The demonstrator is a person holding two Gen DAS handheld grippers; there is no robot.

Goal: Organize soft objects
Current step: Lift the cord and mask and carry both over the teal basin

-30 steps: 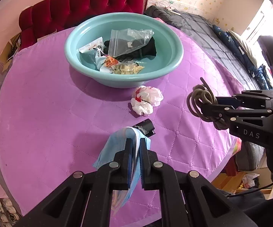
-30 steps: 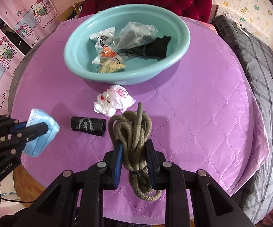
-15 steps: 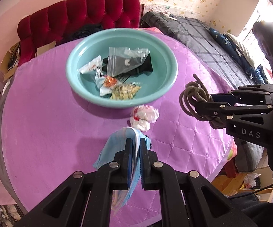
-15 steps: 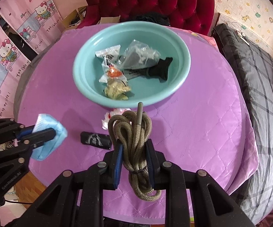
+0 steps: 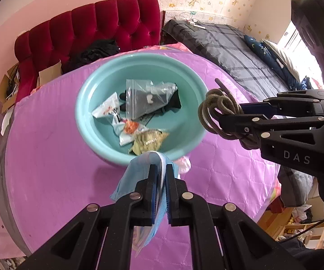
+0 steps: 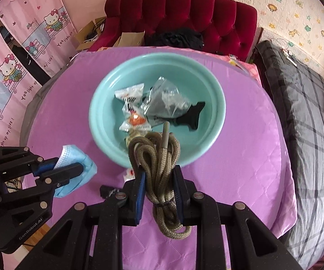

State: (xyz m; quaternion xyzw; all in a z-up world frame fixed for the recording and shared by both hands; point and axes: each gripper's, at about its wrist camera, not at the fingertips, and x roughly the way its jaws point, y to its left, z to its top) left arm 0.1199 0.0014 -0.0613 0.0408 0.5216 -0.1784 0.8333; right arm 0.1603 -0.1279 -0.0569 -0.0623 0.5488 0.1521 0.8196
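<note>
1. Both grippers have risen and advanced toward the teal basin [image 5: 84, 121] since the earlier frames; the basin now sits lower and nearer in each view.
2. Left gripper [image 5: 159, 184]: jaws clenched on the blue face mask [image 5: 132, 173], held above the purple tablecloth [image 5: 49, 157] at the basin's near rim.
3. Right gripper [image 6: 159, 191]: jaws clamped on the coiled olive rope [image 6: 155, 155], held at the basin's near edge.
4. Done: packets, a clear bag [image 6: 166, 100] and a dark item already lie in the basin.
5. Remaining, by estimate: deposit mask and rope, then collect the crumpled white bag [image 5: 184, 164] and black roll [image 6: 108, 191] on the cloth.
</note>
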